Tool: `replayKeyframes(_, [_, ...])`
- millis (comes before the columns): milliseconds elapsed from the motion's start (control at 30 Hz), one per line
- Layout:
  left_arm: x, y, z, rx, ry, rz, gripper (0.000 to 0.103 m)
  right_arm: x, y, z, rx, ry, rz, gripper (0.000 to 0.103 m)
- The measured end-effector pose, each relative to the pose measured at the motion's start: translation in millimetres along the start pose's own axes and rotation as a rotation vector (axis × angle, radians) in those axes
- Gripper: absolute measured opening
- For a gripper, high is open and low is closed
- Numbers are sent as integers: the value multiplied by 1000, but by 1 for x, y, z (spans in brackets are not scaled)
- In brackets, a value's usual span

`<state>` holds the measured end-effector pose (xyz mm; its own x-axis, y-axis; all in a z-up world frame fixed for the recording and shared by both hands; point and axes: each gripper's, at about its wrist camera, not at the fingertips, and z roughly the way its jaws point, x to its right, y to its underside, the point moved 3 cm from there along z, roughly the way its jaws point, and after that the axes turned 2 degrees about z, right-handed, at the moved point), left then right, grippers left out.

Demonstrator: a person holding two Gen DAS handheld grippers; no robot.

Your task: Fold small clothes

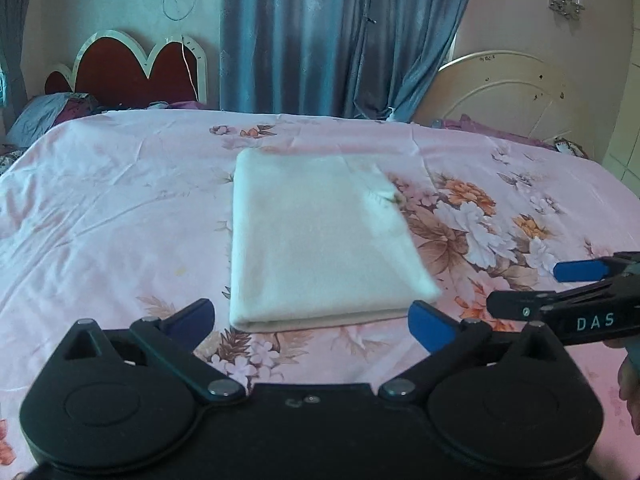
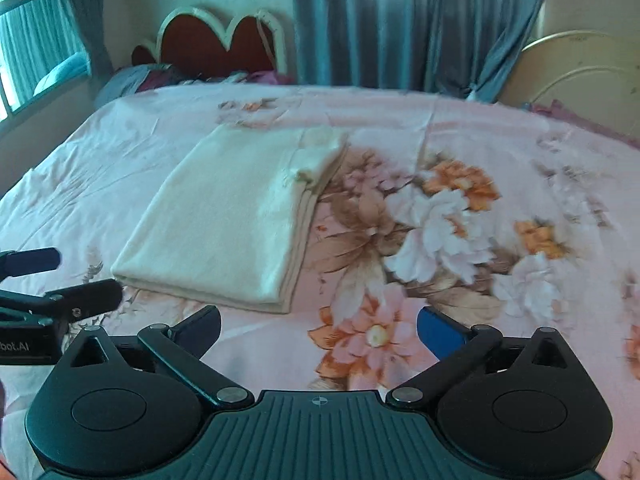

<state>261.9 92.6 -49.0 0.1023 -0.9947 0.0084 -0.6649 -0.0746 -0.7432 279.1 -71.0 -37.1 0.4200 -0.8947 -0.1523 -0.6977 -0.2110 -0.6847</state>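
Two claws: the left gripper [image 1: 312,322] and the right gripper [image 2: 319,326] both stand spread wide with nothing between their fingers; neither touches fabric.
Cloth: a cream-white garment [image 1: 320,236] lies folded into a flat rectangle on the bed [image 1: 100,200], near its middle, on the pink flowered sheet.
Position of claws: both hang above the sheet just short of the cloth's near edge; the left one faces that edge squarely, the right one sits off to the cloth's right, over the big printed flowers [image 2: 436,228].
Fold state: the near edge [image 1: 320,322] shows stacked layers with a closed crease; the right side shows loose layer edges, and the far right corner [image 2: 320,152] looks rumpled.
Step in hand: judged as letting go after a fold and backing off, so clear the cloth without snagging it.
Doing it well: keep the fingers spread and lifted so no tip drags the top layer.
Next need: probably tidy that rumpled corner or fold once more; pinch all layers together at the edge.
Risk: a brush against the loose side could fan the layers open.
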Motion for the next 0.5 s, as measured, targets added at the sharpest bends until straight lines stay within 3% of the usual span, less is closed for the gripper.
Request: replayKeyframes(500, [25,1,-121,132,16,5,103,-20,22,-139,102,27,17,103])
